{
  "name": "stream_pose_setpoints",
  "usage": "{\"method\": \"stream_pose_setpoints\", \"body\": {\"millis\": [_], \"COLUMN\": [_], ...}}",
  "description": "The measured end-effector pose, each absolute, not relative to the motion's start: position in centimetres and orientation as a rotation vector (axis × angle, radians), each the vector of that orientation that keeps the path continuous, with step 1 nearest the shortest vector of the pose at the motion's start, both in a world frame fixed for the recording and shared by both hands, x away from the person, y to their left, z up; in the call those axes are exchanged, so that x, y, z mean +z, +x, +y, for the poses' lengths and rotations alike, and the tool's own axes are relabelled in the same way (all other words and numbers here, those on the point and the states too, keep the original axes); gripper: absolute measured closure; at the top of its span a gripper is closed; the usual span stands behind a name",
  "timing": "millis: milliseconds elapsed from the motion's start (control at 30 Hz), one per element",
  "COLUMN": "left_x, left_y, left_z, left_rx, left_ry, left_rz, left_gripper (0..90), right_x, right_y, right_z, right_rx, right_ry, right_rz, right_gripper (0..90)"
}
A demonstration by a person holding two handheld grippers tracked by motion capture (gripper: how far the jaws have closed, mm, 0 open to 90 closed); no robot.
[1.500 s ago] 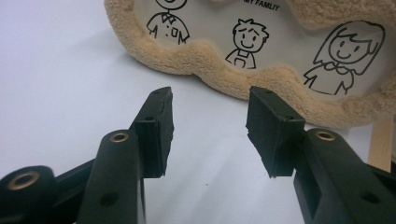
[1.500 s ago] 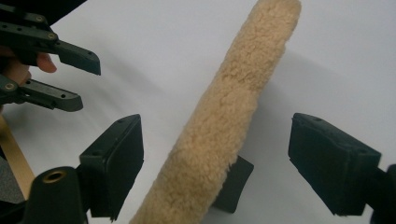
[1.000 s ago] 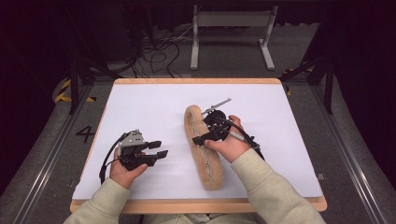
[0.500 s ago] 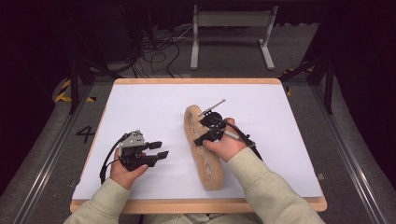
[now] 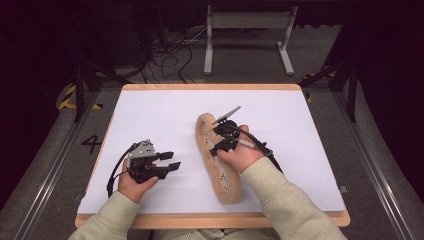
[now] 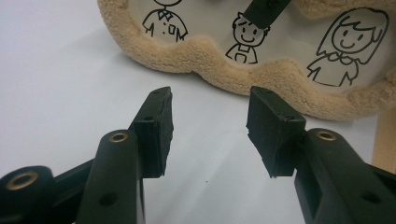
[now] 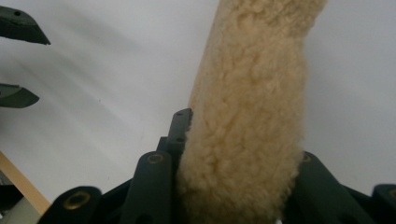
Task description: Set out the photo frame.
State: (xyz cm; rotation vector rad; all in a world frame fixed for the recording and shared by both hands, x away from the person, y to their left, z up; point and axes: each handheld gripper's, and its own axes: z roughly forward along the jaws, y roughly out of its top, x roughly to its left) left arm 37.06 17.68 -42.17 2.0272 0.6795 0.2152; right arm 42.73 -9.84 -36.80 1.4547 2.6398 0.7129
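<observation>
A long tan fleece pouch point(image 5: 223, 172) with a clear window of cartoon figures lies on the white table cover point(image 5: 150, 115), right of centre. My right gripper point(image 5: 216, 141) sits over its far half. Its jaws have just been closing, and in the right gripper view point(image 7: 243, 154) the fleece point(image 7: 257, 70) fills the gap and one pad point(image 7: 181, 126) presses on it. My left gripper point(image 5: 172, 161) rests on the cover to the pouch's left, open, with nothing between its pads point(image 6: 210, 126). The pouch's edge point(image 6: 210, 51) lies just beyond them.
The wooden table edge point(image 5: 200, 219) runs along the near side. Beyond the table are a dark floor with cables point(image 5: 170, 55) and a grey metal stand point(image 5: 250, 20). White cover stretches left of and behind the pouch.
The right gripper's jaws have drawn together onto the fleece pouch. The left hand and its gripper have stayed where they were.
</observation>
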Motion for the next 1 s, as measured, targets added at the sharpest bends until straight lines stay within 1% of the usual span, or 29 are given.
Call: {"method": "stream_pose_setpoints", "body": {"millis": [300, 567, 1000], "left_x": [-42.1, -42.1, -42.0], "left_y": [37.1, 37.1, 37.3], "left_z": [17.8, 17.8, 18.8], "left_rx": [0.221, 0.218, 0.239], "left_ry": [2.028, 2.023, 2.002], "left_rz": [0.677, 0.681, 0.716], "left_gripper": [51.6, 51.9, 51.6], "right_x": [-36.4, -34.8, -31.5], "right_y": [43.0, 43.3, 43.4], "right_z": [-10.3, -11.5, -12.7], "right_rx": [0.689, 0.751, 0.786], "right_ry": [1.516, 1.517, 1.141], "right_rz": [2.610, 2.583, 2.689], "right_gripper": [72.6, 72.9, 72.7]}}
